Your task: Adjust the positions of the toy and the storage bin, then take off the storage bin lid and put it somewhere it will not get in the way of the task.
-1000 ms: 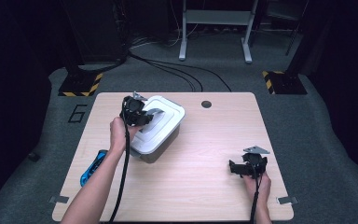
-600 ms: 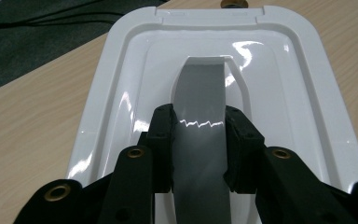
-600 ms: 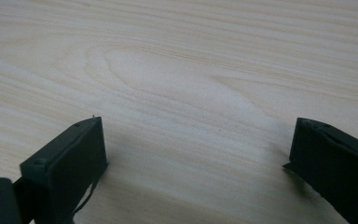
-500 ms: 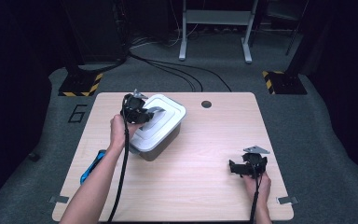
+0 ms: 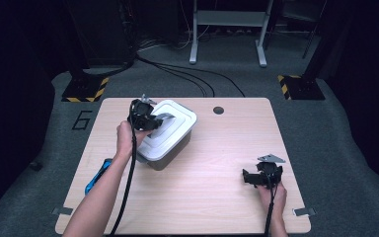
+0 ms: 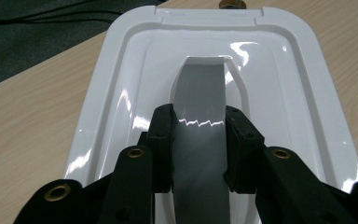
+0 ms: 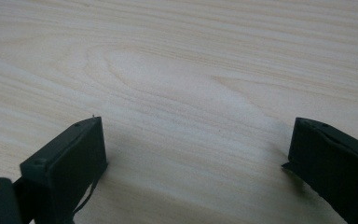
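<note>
Left gripper view showed the left gripper [image 6: 199,135] with its fingers [image 6: 162,140] closed on the grey handle [image 6: 200,93] sunk in the white lid [image 6: 121,93] of a storage box [image 5: 170,148]. High view placed that box on the far left part of the wooden counter [image 5: 217,207], with a blue object [image 5: 97,175] near the left edge beside the person's forearm. Right gripper [image 5: 249,177] rested low near the front right corner, fingers [image 7: 70,163] spread wide over bare wood, holding nothing
</note>
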A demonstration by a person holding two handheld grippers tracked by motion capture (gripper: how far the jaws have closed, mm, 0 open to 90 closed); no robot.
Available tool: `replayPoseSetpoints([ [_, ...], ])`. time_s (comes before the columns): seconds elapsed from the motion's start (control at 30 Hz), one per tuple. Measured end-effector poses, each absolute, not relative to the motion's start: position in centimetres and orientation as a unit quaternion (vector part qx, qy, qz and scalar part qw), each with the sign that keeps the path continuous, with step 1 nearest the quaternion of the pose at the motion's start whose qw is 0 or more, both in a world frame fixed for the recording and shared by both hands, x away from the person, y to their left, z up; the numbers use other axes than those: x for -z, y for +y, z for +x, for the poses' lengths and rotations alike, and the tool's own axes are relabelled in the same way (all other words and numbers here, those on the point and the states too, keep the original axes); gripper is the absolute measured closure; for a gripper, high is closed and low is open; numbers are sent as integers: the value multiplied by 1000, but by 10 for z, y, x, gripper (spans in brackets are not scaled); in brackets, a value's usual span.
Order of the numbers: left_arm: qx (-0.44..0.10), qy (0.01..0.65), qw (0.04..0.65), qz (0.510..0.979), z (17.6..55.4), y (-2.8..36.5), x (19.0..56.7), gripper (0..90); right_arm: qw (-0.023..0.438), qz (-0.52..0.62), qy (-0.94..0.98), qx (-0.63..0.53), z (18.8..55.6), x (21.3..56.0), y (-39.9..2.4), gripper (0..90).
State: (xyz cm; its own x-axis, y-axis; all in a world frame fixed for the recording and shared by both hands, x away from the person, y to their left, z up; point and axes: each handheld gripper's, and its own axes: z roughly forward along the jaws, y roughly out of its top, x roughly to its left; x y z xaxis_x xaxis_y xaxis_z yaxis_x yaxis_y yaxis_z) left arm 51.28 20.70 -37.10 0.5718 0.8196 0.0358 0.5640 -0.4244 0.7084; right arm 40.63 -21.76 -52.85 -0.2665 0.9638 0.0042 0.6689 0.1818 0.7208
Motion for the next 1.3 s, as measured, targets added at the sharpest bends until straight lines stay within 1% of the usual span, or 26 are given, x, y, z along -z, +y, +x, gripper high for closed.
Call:
replayPoseSetpoints([
  [0.33, -191, 423, 329, 822, 512, 206, 370, 674, 236, 555, 733, -315, 406, 529, -218, 35],
  [0.83, -200, 420, 345, 815, 509, 211, 369, 675, 236, 557, 732, -314, 406, 528, -218, 36],
  [1.3, -228, 416, 352, 807, 505, 216, 341, 675, 237, 554, 733, -315, 407, 529, -218, 37],
])
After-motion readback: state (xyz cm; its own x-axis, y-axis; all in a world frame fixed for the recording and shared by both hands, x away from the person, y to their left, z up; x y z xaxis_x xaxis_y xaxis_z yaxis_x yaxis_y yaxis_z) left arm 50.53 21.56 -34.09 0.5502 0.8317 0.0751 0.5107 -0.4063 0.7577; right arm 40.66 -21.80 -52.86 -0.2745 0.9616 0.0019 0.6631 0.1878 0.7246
